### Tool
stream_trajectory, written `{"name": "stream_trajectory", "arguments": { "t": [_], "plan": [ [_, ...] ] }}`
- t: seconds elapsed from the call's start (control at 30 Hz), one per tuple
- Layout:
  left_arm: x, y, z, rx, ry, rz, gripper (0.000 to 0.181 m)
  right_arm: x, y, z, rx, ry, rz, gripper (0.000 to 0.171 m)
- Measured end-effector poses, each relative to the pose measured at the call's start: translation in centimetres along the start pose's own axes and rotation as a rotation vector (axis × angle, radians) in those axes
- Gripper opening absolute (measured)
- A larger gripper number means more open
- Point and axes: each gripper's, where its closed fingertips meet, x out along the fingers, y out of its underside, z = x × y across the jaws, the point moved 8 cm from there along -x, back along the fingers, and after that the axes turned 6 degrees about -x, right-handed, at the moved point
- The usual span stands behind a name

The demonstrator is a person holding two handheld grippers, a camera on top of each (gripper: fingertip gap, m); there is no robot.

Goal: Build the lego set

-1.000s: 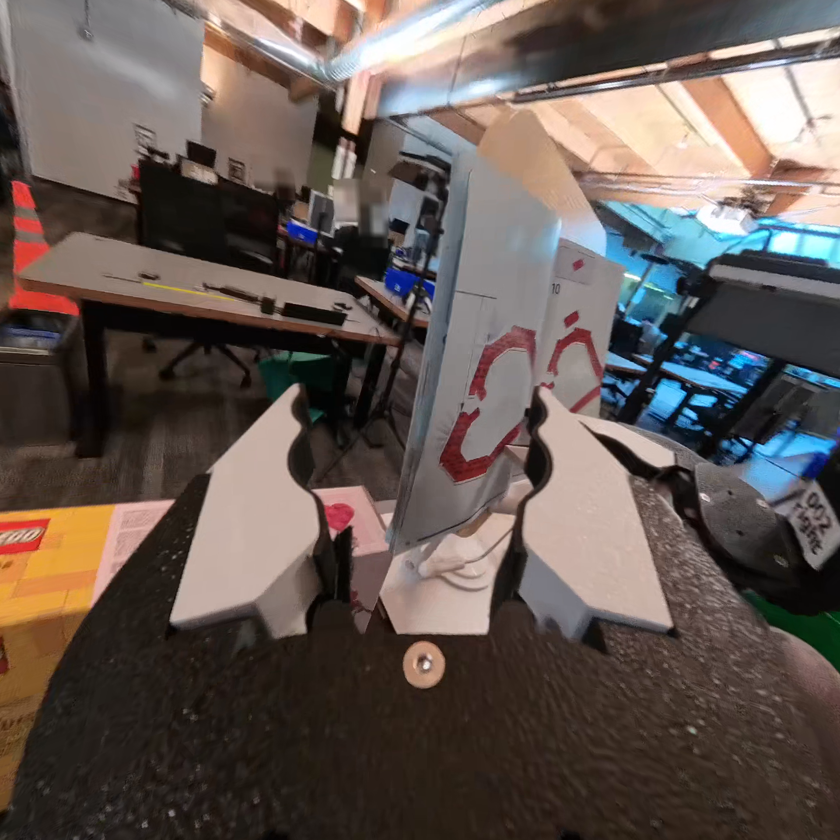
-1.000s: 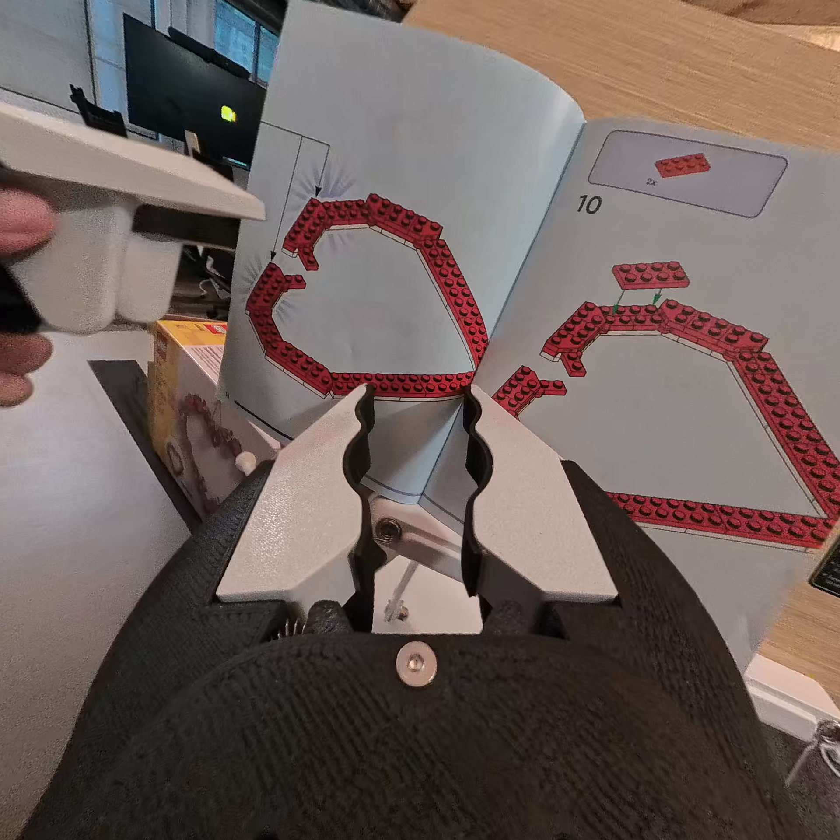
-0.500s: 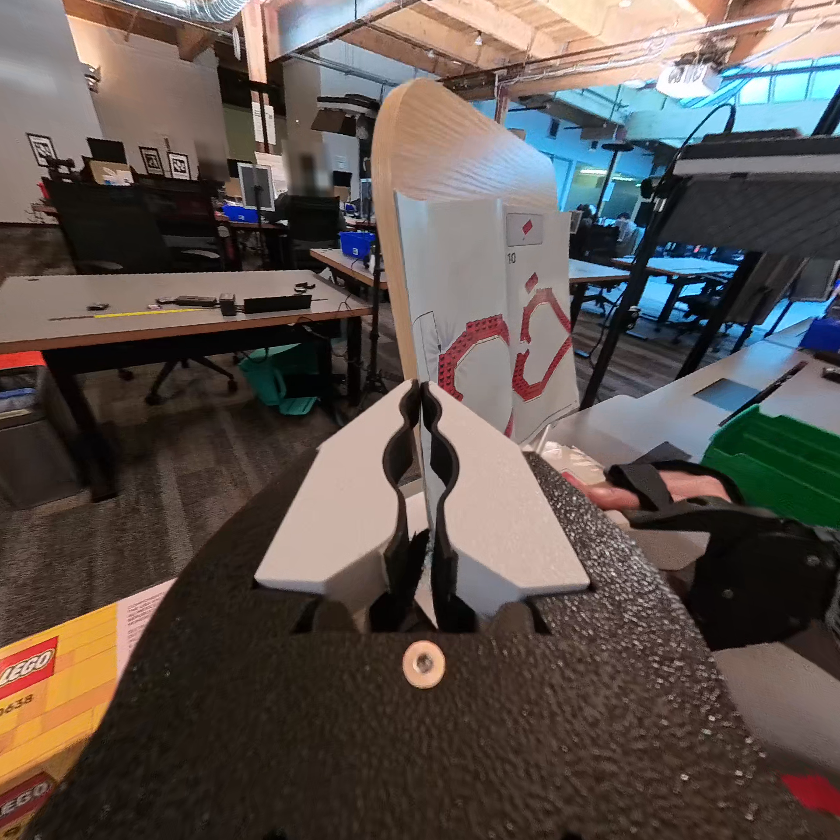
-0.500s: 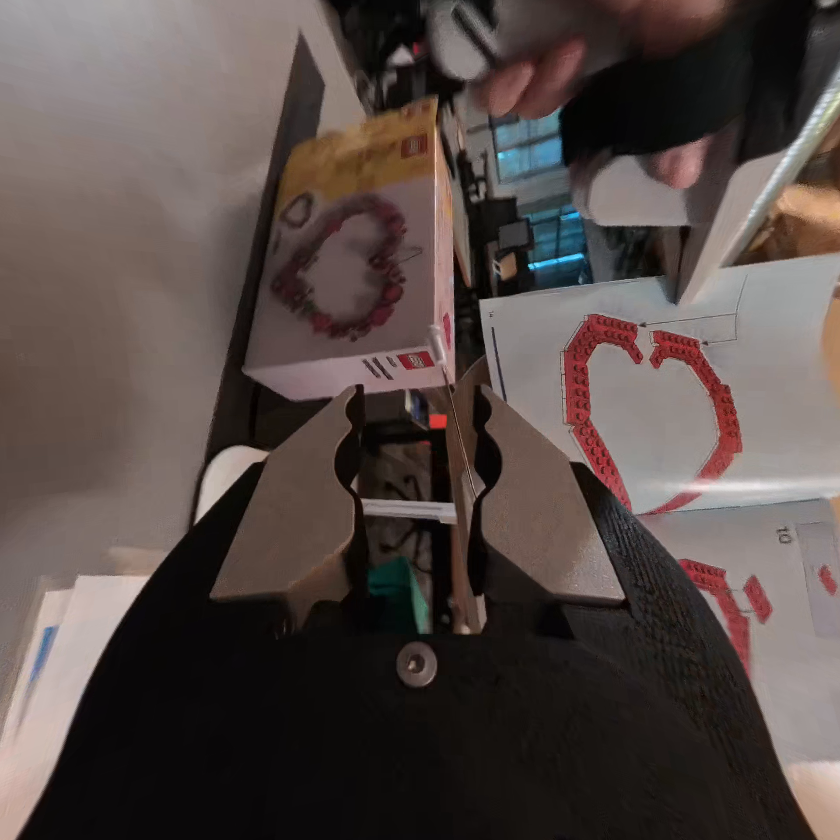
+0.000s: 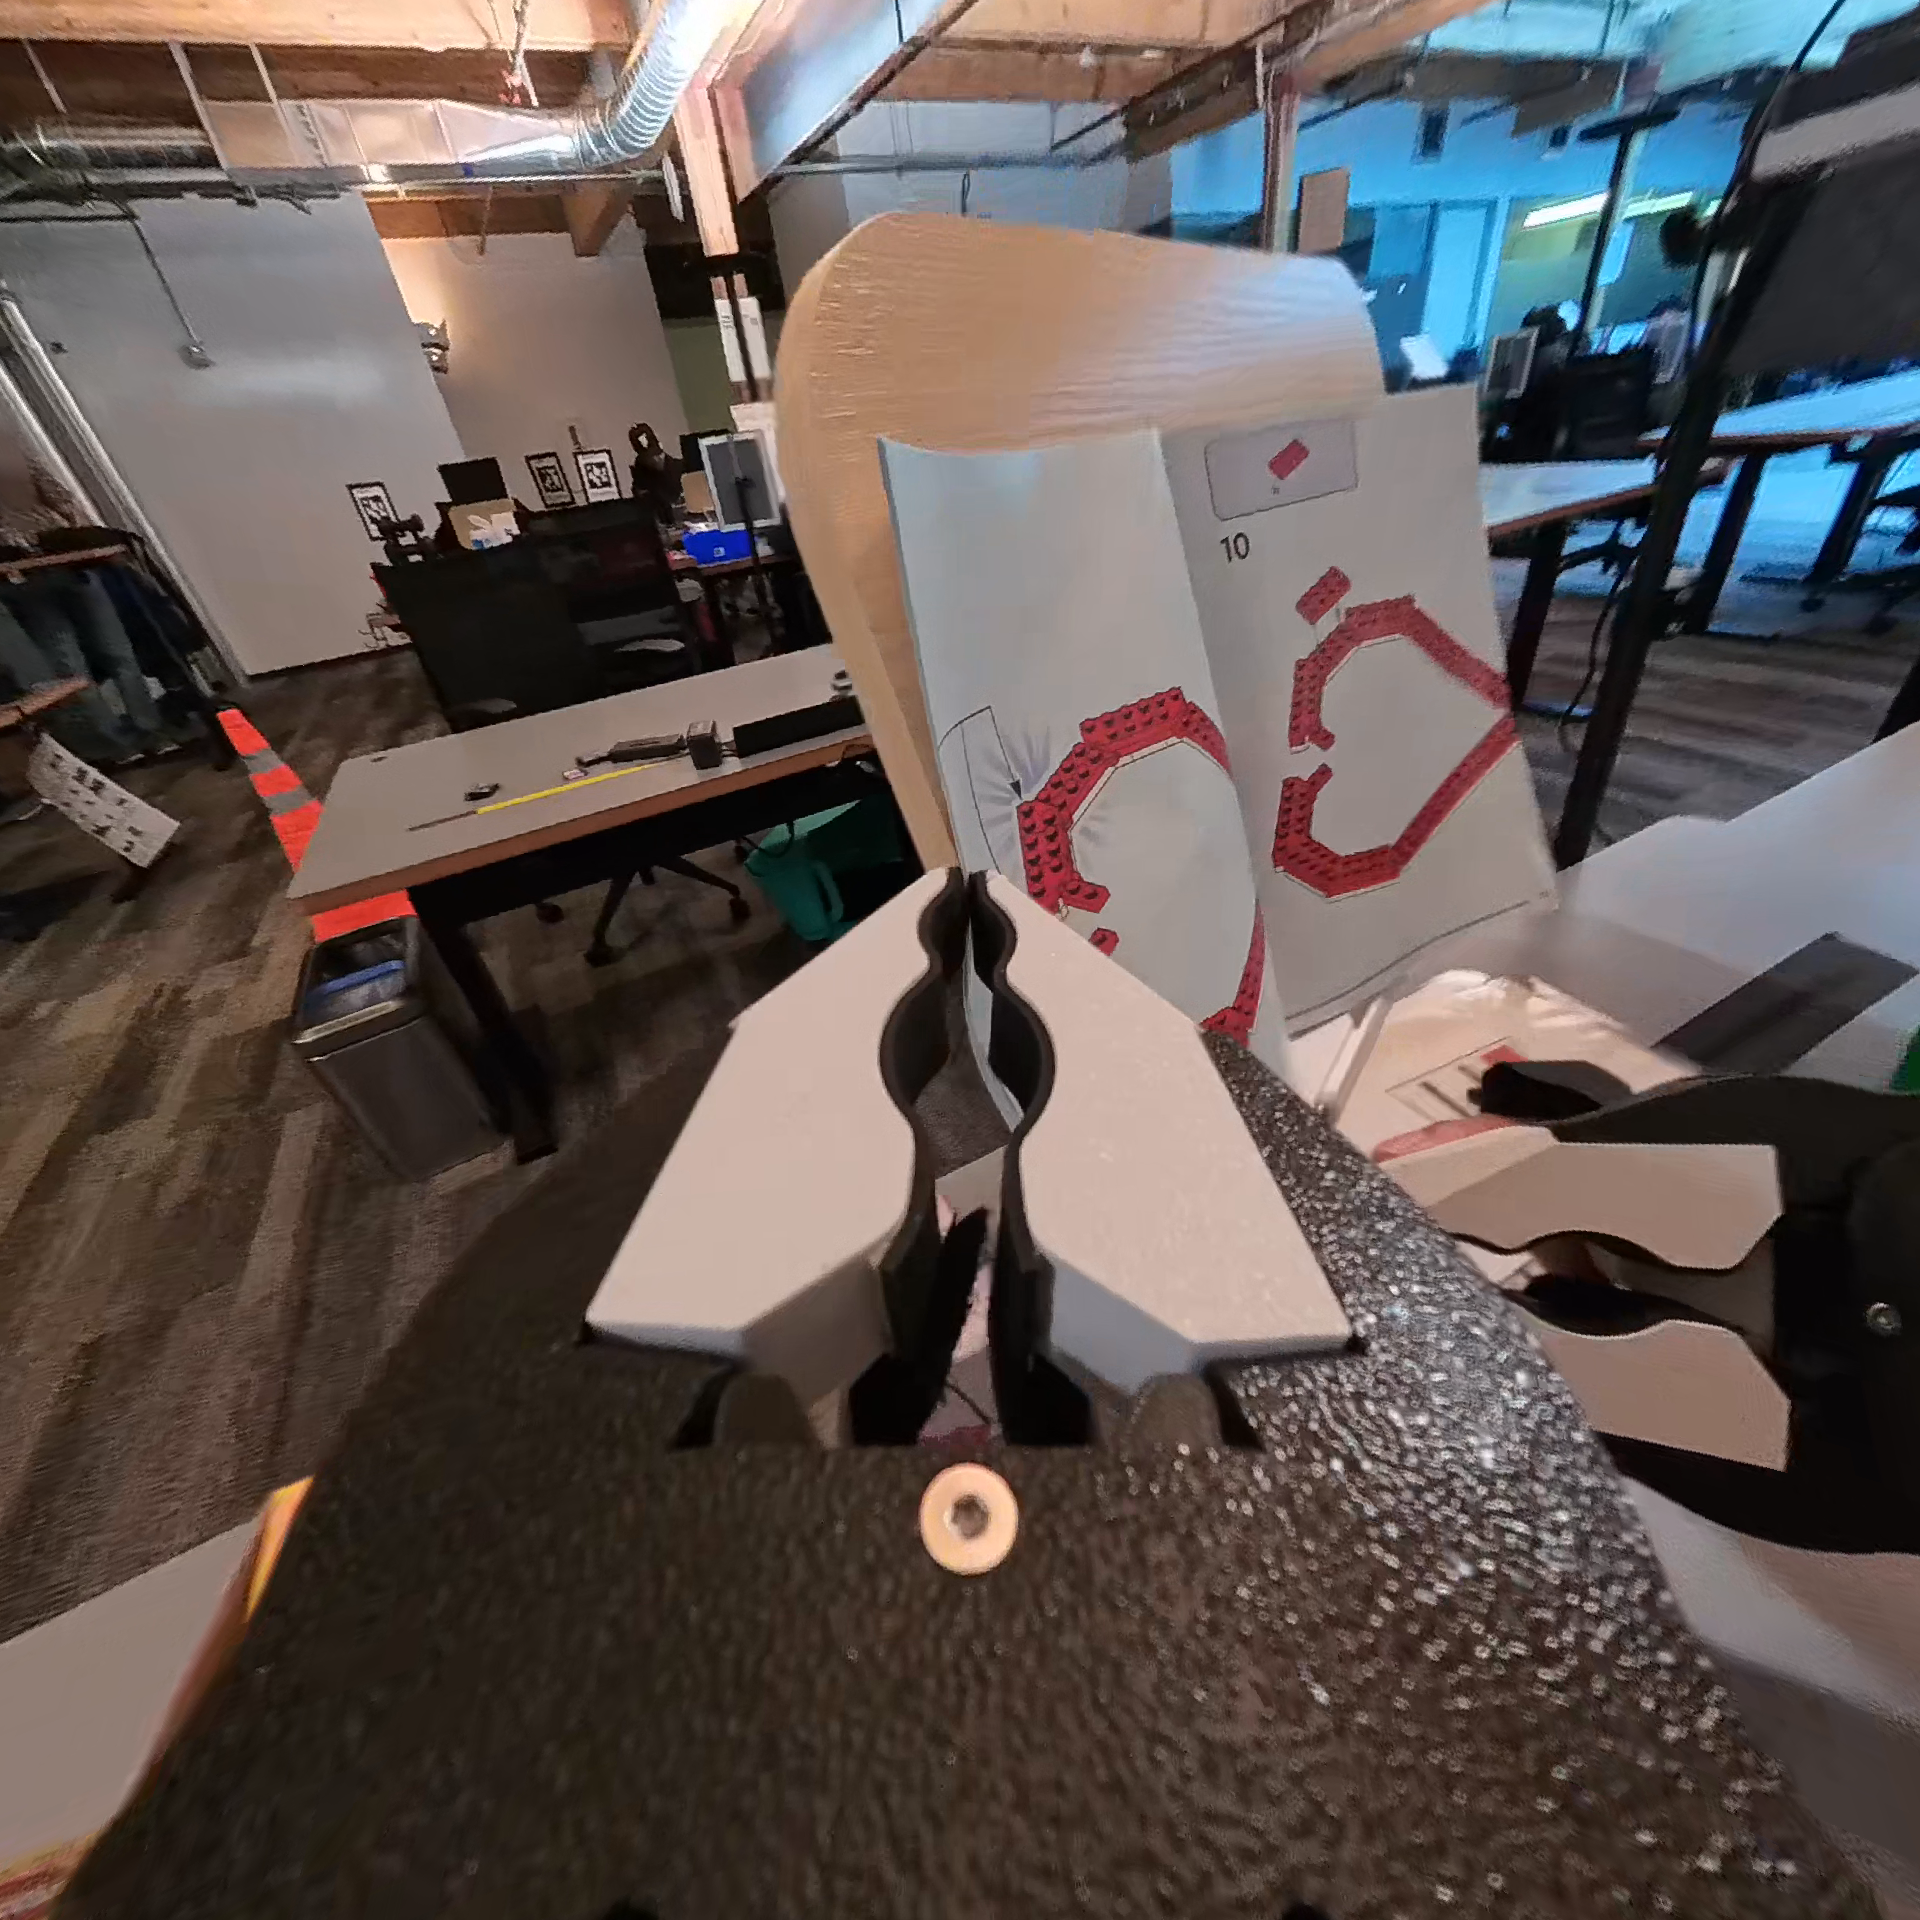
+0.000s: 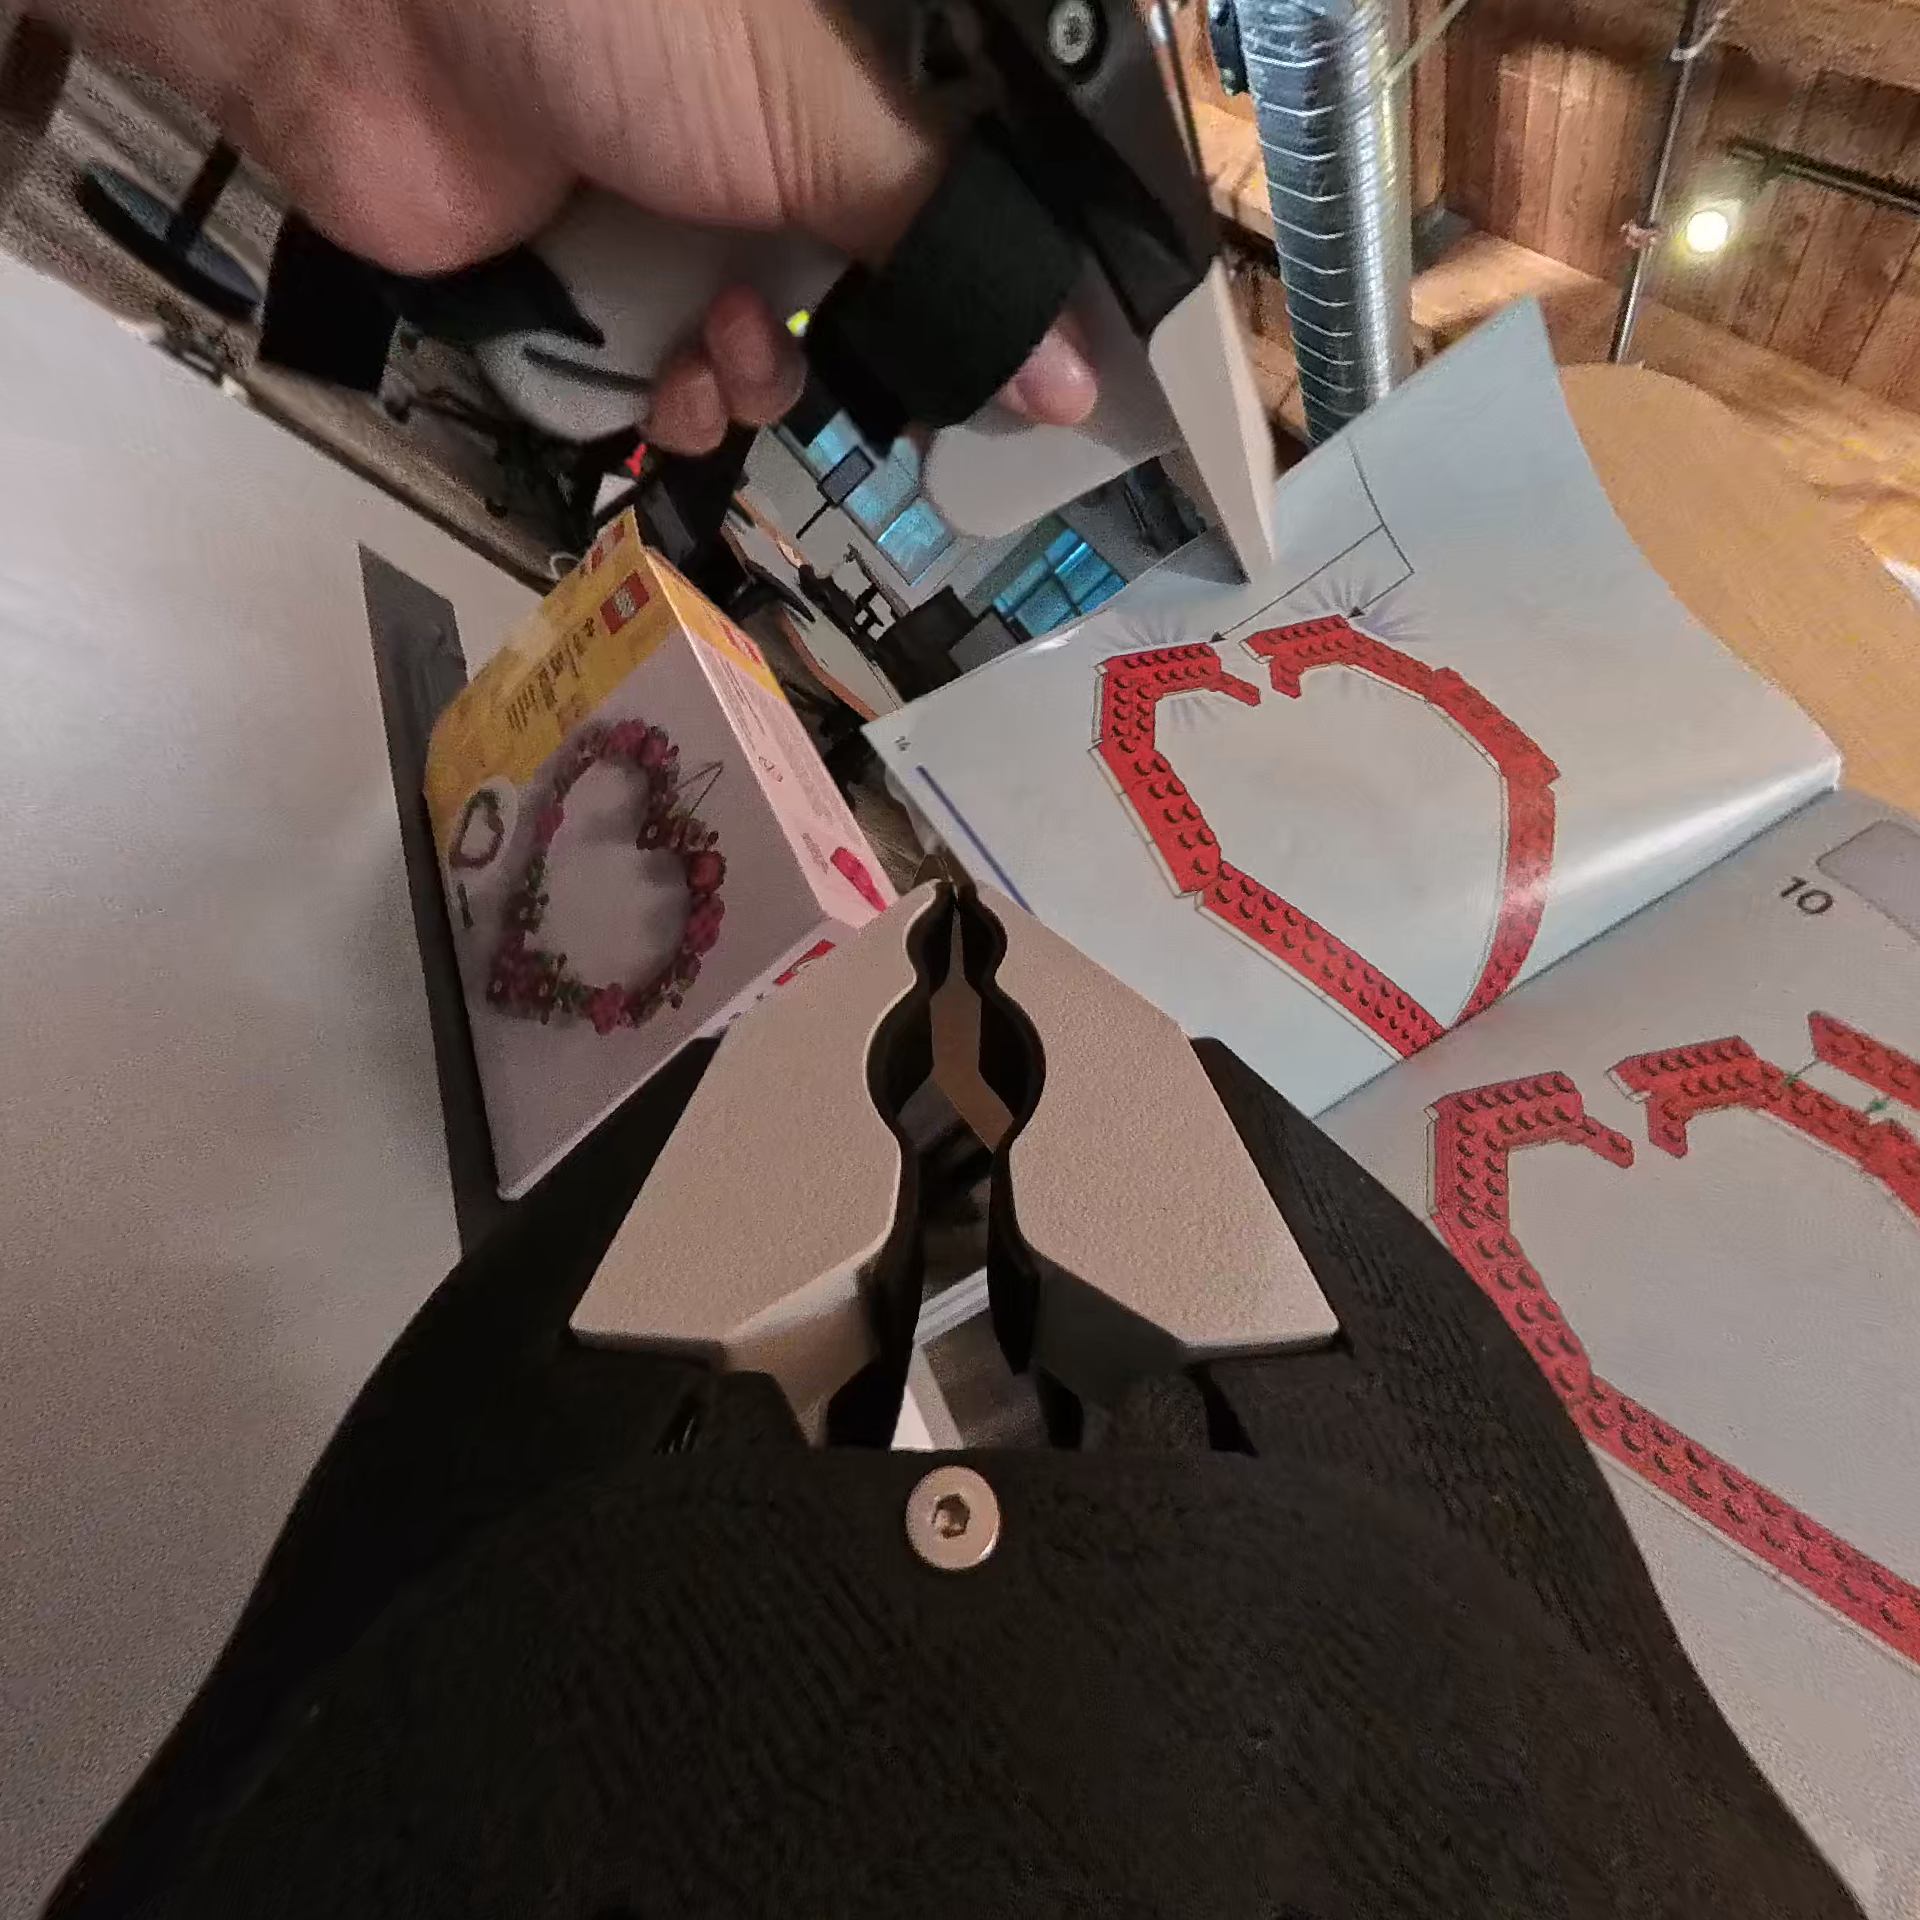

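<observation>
The open instruction booklet (image 5: 1195, 748) stands against a wooden board (image 5: 1039, 332), showing red heart-frame drawings. My left gripper (image 5: 966, 894) is shut on the outer edge of its left page. My right gripper (image 6: 951, 899) is shut at the lower corner of that same page (image 6: 1330, 831), with a thin pale strip pinched between its jaws. The left gripper and the hand holding it show at the top of the right wrist view (image 6: 1216, 447), clamped on the page edge. The right gripper shows at the right of the left wrist view (image 5: 1621, 1278).
The yellow and white lego box (image 6: 623, 852) lies on the white table (image 6: 156, 831) just left of the booklet, beside a dark strip (image 6: 416, 779). Clear bags (image 5: 1455, 1029) lie under the booklet. Office desks and a bin (image 5: 384, 1039) stand beyond. Tip to tip, the grippers are about 10 cm apart.
My left gripper closed on the page edge, having been open a second ago. My right gripper closed from open at the page's lower corner. Both views swung round.
</observation>
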Motion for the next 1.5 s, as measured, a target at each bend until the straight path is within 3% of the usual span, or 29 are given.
{"name": "stream_trajectory", "arguments": {
  "t": [0.27, 0.43, 0.57, 0.63, 0.7, 0.8, 0.93, 1.0, 1.27, 1.4, 1.5],
  "plan": [
    [0.3, -1.1, -0.2, 0.128, -0.088, -0.040, 0.000, 0.0, 0.4, 1.7, -0.370, -0.058, 0.043, 0.000],
    [0.3, -0.2, -1.1, 0.219, -0.222, -0.085, 0.000, -0.7, -0.2, 0.5, -0.133, 0.067, -0.095, 0.000],
    [0.1, 0.7, -0.9, 0.161, -0.226, -0.098, 0.000, -1.0, -1.2, -1.5, 0.087, 0.152, -0.169, 0.000],
    [0.0, 0.8, -0.8, 0.138, -0.220, -0.097, 0.000, -0.5, -1.2, -0.7, -0.021, 0.054, -0.105, 0.000],
    [0.1, 0.7, -0.8, 0.142, -0.206, -0.083, 0.000, 0.2, -0.5, 0.9, -0.193, -0.059, 0.001, 0.025],
    [0.2, 0.4, -0.8, 0.184, -0.198, -0.090, 0.000, 1.2, -0.3, 2.3, -0.450, -0.060, 0.102, 0.033],
    [0.3, 0.3, -0.7, 0.204, -0.192, -0.085, 0.000, 3.2, 0.5, 3.0, -0.643, -0.026, 0.297, 0.025],
    [0.3, 0.4, -0.5, 0.209, -0.210, -0.069, 0.000, 3.5, 0.2, 3.1, -0.671, 0.005, 0.307, 0.001],
    [0.0, 1.0, -0.4, 0.234, -0.228, -0.061, 0.000, 1.5, -0.7, -0.8, 0.004, 0.170, 0.014, 0.000],
    [-0.2, 1.0, -0.4, 0.229, -0.237, -0.058, 0.000, 1.0, 0.0, -3.2, 0.386, 0.315, -0.016, 0.000],
    [-0.6, 1.3, -0.1, 0.185, -0.268, -0.030, 0.000, 0.8, 0.6, -3.9, 0.551, 0.419, 0.014, 0.000]
  ]
}}
